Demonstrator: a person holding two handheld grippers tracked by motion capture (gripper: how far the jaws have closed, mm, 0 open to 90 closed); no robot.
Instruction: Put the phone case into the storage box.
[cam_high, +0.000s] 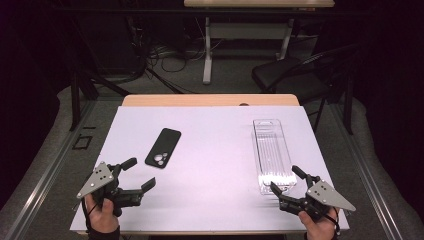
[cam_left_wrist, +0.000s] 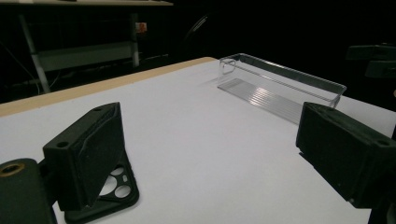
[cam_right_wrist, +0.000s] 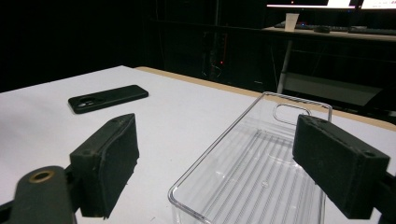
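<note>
left gripper (cam_high: 136, 175): spread, empty | black phone case (cam_high: 163, 147): flat on counter (cam_high: 210, 150) just ahead | right gripper (cam_high: 286, 178): spread, clear tray (cam_high: 272, 155) near end between jaws, ungripped | advice: case is best pinched across its edges

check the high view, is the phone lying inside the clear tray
No, the black phone lies on the white table left of the clear tray, which holds nothing.

- Table (cam_high: 210, 170), white top with a wooden strip at the far edge.
- Black phone (cam_high: 163, 147) lying flat, left of middle.
- Clear plastic tray (cam_high: 272, 155) on the right.
</note>
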